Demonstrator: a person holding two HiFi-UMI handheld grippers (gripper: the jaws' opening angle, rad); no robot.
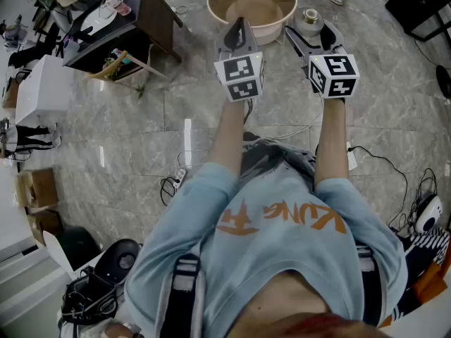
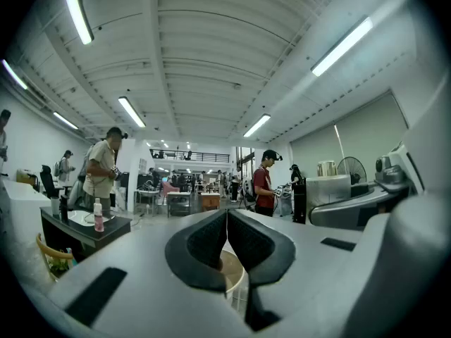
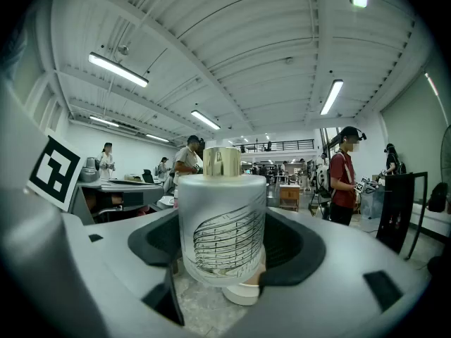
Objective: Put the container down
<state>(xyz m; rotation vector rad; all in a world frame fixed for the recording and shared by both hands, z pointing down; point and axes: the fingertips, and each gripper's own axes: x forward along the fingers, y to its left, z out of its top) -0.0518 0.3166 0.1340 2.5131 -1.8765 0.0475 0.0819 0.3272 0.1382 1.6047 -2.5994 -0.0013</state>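
The container (image 3: 222, 224) is a frosted white cylinder with a line drawing and a gold cap. It stands upright between the wide-set jaws of my right gripper (image 3: 224, 248), which grip its sides and hold it above the stone floor. In the head view the container (image 1: 309, 17) sits in the right gripper (image 1: 311, 25), just right of a round beige basin (image 1: 213, 9). My left gripper (image 1: 239, 22) is level beside it, over the basin's near rim. Its jaws are shut with nothing between them, and the left gripper (image 2: 227, 220) shows the basin rim (image 2: 237, 282) below.
A dark table (image 1: 151, 13) with a bottle and plate stands at the upper left, a white box (image 1: 41, 90) beside it. Cables (image 1: 380, 162) trail over the floor near my feet. A black bag (image 1: 99, 287) lies at the lower left. Several people (image 3: 345, 174) stand farther off.
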